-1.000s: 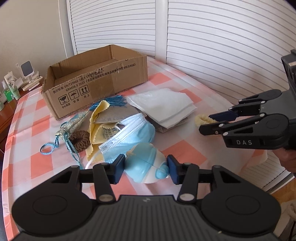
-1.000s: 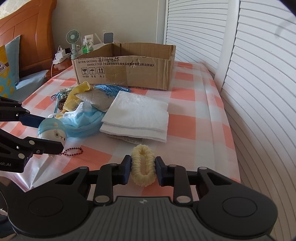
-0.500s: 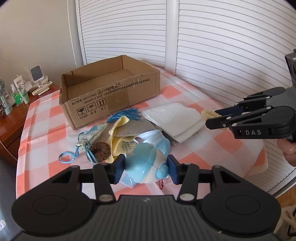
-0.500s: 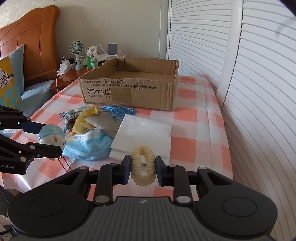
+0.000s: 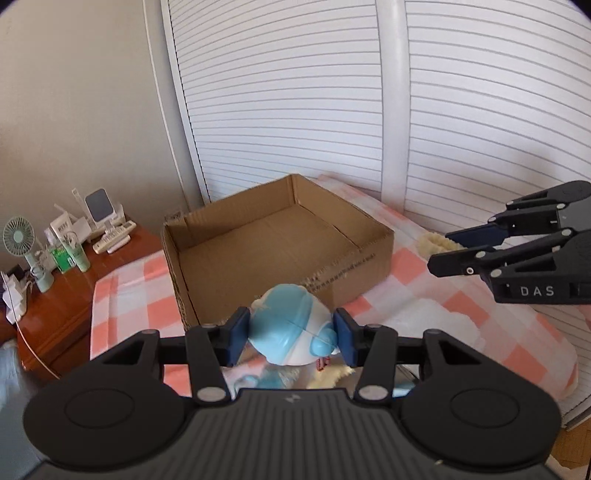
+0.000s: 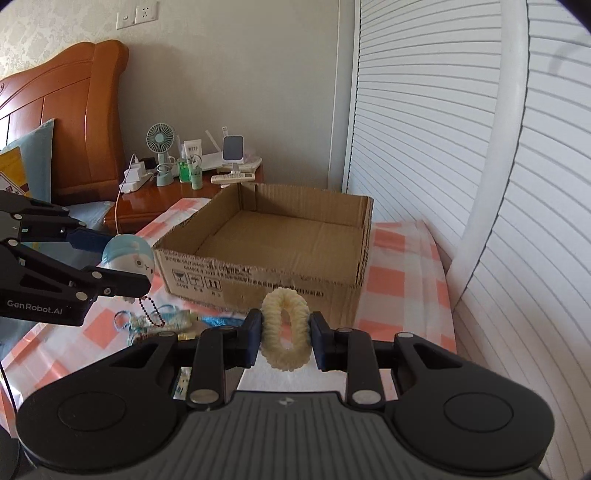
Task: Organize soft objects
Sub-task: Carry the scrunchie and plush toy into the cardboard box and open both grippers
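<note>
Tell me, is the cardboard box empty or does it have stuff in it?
Empty. Both wrist views show only the bare brown floor of the cardboard box; nothing lies inside.

A wooden nightstand (image 6: 173, 195) stands beside an orange-brown wooden headboard (image 6: 70, 122). On it stand a small green desk fan (image 6: 161, 147), a green tube (image 6: 195, 177), a white remote (image 6: 232, 178) and a white power strip (image 6: 136, 176). White louvred doors (image 6: 424, 122) line the right side. A double wall socket (image 6: 136, 15) sits high on the wall.
</note>
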{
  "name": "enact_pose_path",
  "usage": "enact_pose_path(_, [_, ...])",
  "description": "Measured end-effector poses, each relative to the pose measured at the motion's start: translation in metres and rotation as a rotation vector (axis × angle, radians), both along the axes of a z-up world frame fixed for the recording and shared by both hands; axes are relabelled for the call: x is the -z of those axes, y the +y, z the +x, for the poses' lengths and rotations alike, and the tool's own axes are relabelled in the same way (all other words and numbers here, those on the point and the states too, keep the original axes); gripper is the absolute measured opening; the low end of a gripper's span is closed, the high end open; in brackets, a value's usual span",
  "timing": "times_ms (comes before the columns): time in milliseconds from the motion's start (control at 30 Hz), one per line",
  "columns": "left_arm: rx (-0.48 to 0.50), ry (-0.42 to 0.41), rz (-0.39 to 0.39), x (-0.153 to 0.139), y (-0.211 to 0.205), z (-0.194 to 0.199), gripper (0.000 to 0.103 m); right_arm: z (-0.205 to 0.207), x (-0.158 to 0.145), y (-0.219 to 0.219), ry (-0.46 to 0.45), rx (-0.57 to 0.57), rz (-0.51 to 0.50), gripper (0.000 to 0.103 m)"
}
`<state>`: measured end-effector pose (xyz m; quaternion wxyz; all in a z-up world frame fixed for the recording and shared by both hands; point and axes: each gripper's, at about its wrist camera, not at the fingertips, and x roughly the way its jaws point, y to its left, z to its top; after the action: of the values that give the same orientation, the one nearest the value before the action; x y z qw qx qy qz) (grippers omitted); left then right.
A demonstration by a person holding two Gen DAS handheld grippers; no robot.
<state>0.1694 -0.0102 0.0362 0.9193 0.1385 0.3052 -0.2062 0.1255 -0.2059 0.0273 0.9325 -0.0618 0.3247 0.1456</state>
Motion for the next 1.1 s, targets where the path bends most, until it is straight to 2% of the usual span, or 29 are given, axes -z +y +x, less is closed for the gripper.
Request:
enact_pose_path(167, [-0.016,0.005,0.013,-0.004,-0.005,0.059,0.049,0.038,-0.013,0.008,-0.03,-0.002,0.008,0.032])
enact_pose_path(400, [-0.096,0.019,0.034,0.012,-0.017,0.14,0.051,0.089,-0.025,0.014,-0.055,-0.006,-0.001,0.032])
enact_pose_path(467, [-0.128,0.026,0.006,0.017,-0.015,0.158,0.07,0.102,-0.024,0.015,-0.052,-0.005,-0.004,0.032])
enact_pose_path(500, [-0.133,0.032,-0.009,0.02,-0.013,0.165,0.091,0.108,-0.024,0.014,-0.05,-0.003,-0.004,0.032])
enact_pose_path(533, [-0.139,0.025,-0.021,0.022,-0.01,0.169,0.094,0.114,-0.023,0.014,-0.047,-0.004,-0.002,0.032])
enact_pose_path(667, [-0.156,0.014,-0.039,0.022,-0.003,0.162,0.094,0.131,-0.018,0.014,-0.029,0.0,0.006,0.032])
enact_pose_path(733, [-0.13,0.02,-0.039,0.015,-0.001,0.146,0.094,0.138,-0.015,0.015,-0.021,0.004,0.007,0.032])
enact_pose_path(900, [-0.104,-0.024,0.023,0.004,0.01,0.086,0.094,0.158,-0.01,0.019,0.0,0.001,0.008,0.032])
enact_pose_path(1100, [-0.141,-0.031,0.017,0.016,0.037,0.018,0.094,0.188,-0.012,0.032,0.014,-0.016,0.005,0.033])
